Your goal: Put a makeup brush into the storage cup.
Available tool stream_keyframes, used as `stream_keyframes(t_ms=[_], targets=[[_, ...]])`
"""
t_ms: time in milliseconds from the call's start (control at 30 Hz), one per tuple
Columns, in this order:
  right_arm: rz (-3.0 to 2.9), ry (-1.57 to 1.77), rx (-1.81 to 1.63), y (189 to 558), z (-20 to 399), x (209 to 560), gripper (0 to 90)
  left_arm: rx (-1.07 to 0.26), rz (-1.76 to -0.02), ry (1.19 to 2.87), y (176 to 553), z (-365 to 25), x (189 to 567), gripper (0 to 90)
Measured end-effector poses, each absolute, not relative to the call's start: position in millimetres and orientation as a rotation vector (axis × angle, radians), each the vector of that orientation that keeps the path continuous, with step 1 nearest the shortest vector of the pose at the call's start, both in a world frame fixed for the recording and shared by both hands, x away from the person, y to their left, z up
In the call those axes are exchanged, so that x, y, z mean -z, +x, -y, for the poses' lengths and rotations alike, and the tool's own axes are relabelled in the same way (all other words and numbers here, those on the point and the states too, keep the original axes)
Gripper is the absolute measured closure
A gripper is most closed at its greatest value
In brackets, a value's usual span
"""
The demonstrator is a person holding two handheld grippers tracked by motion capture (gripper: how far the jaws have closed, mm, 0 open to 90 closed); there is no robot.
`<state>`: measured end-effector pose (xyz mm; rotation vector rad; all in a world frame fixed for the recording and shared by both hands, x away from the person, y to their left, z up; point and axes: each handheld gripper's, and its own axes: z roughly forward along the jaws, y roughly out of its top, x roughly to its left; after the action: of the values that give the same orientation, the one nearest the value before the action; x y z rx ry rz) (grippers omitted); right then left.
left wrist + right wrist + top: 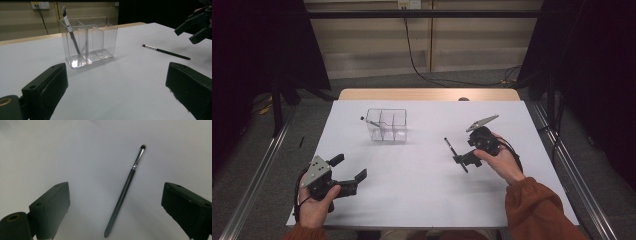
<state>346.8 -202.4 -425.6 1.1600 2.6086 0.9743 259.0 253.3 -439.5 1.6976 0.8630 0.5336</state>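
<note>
White and matte, the desk (422, 195) runs flat to a pale wooden far edge, with dark curtains and grey floor around it. At the left I hold my left gripper (348, 172) low over the near corner, its blocky black jaws spread and empty. Ahead of it stands a clear, hard-walled plastic organizer (386, 125) of upright compartments; one slim brush (70, 30) leans in its left compartment, bristles up. Bare sheet lies open between organizer and the loose makeup brush (125, 190), a thin dark handle with a metal ferrule and small tuft, lying flat right of centre, well apart from the box. My right gripper (460, 161) hovers at its handle end, jaws wide on either side of it, not touching.
</note>
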Motion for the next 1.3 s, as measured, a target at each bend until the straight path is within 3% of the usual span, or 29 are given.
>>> stream_keyframes(t_ms=[200,267,333,400,467,533,733,1300], targets=[[-2.751,1.184,-0.893,353.8,194.8,428.7,2.2,-0.534,-0.858,1.710,259.4,-253.9,439.7,4.1],[-2.791,1.180,-0.865,355.6,192.9,429.1,7.9,-0.534,-0.855,1.708,259.4,-254.1,439.5,4.0],[-2.814,1.170,-0.823,356.6,190.9,428.5,5.9,-0.537,-0.855,1.712,259.5,-254.2,439.5,4.1],[-2.820,1.173,-0.782,357.5,189.7,427.6,14.7,-0.537,-0.855,1.711,259.4,-254.0,439.4,4.1],[-2.836,1.181,-0.732,358.7,188.5,427.9,16.5,-0.540,-0.854,1.715,259.4,-253.7,439.4,4.1],[-2.842,1.196,-0.678,360.2,187.7,429.1,23.8,-0.545,-0.853,1.716,259.6,-253.2,439.5,4.1],[-2.858,1.219,-0.537,365.2,184.5,431.2,26.5,-0.543,-0.850,1.718,259.9,-253.4,439.5,4.1],[-2.925,1.224,-0.275,372.1,169.1,448.2,44.9,-0.542,-0.847,1.730,259.9,-253.4,439.9,4.0]])
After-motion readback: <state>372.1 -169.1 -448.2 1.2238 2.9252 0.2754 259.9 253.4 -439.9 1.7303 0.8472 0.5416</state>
